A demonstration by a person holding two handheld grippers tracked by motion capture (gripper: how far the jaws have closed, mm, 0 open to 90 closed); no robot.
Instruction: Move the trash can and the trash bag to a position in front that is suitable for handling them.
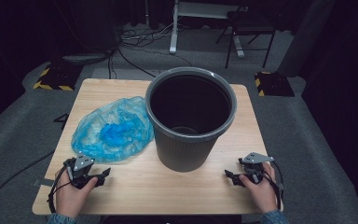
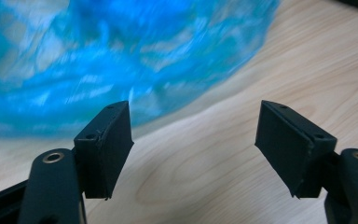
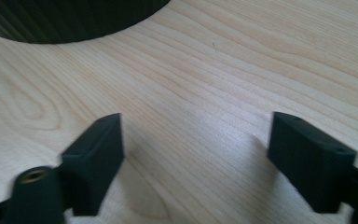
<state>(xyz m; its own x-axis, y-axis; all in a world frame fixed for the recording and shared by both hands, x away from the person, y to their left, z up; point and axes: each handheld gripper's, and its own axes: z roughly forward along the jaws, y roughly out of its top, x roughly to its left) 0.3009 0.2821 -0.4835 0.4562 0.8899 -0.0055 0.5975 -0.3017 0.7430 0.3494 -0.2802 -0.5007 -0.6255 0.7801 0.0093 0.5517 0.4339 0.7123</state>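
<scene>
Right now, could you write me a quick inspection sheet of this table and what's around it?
Surface: light wooden table, bare grain between the things.
Job's things: crumpled blue plastic bag lying left of the grey bin; bin upright, open, dark inside.
Clutter: nothing seen.
Grippers: left gripper near the bag's front edge, jaws apart, holding nothing; right gripper in front of the bin to its right, jaws apart, holding nothing.
Cables: a black cable loops from the left gripper; more cables lie on the floor behind the table.
Surroundings: grey carpet, yellow-and-black striped blocks, a desk leg and a stool in a dark room.
</scene>
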